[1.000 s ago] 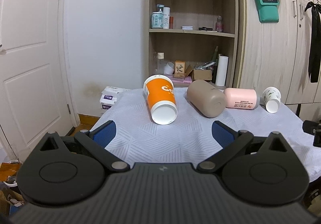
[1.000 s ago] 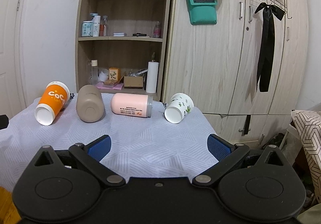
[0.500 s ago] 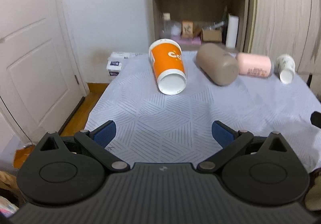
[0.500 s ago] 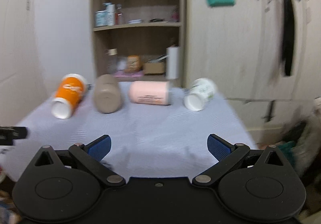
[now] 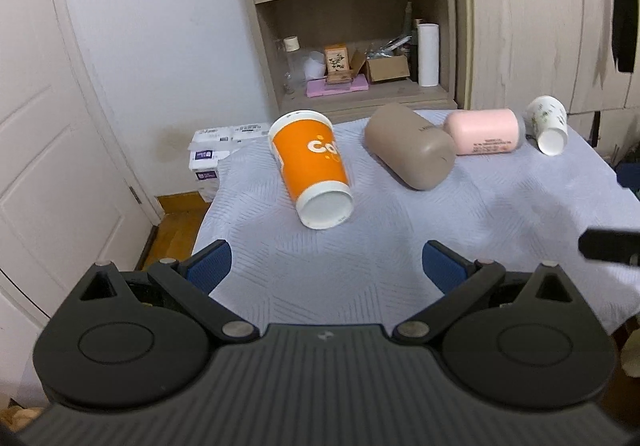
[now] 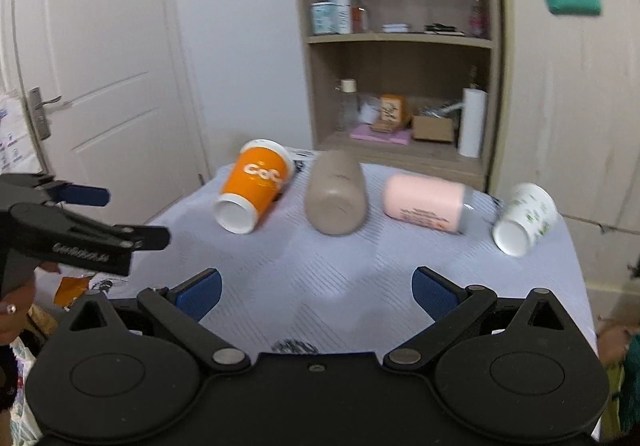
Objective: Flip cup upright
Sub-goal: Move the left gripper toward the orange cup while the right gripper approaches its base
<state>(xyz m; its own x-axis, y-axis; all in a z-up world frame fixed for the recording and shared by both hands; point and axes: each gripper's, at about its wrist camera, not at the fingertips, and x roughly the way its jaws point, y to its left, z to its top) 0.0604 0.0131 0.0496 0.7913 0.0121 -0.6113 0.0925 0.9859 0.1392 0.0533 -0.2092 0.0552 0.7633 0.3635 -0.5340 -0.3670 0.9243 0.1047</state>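
Note:
Several cups lie on their sides on a table with a pale blue cloth (image 5: 360,266): an orange paper cup (image 5: 310,172) (image 6: 254,186), a taupe tumbler (image 5: 410,150) (image 6: 336,196), a pink tumbler (image 5: 482,130) (image 6: 424,204) and a small white floral cup (image 5: 548,124) (image 6: 524,218). My left gripper (image 5: 326,264) is open and empty, over the near left of the table, short of the orange cup. My right gripper (image 6: 316,286) is open and empty, over the near middle. The left gripper also shows at the left edge of the right wrist view (image 6: 76,218).
A wooden shelf unit (image 5: 352,26) with bottles and boxes stands behind the table. A white door (image 5: 36,126) is at the left, wooden cabinets (image 5: 540,26) at the right. Tissue packs (image 5: 216,150) sit past the table's far left corner.
Both grippers have risen and tilted down over the table. The right gripper swung left, so the left gripper now shows in its view. The cups have not moved.

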